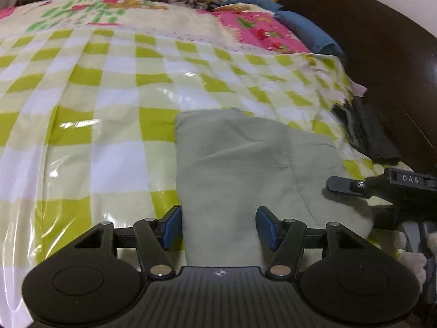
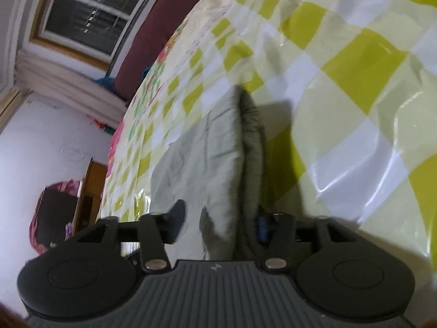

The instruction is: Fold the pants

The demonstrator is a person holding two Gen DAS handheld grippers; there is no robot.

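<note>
Pants (image 1: 245, 158): pale green, folded into thick stack on checked bedspread (image 1: 95, 104).

Left tongs (image 1: 218, 228): spread, straddling near edge, no pinch.

Right tongs (image 2: 221, 222): spread around stack's side edge.

Risk: partial-layer grip; fold slides apart on glossy cover.

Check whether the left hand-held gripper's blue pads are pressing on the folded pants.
Cannot tell. In the left wrist view the left hand-held gripper straddles the pale green pants with its jaws spread. Its pads sit at the cloth's edges, but neither contact nor a gap shows plainly.
</note>
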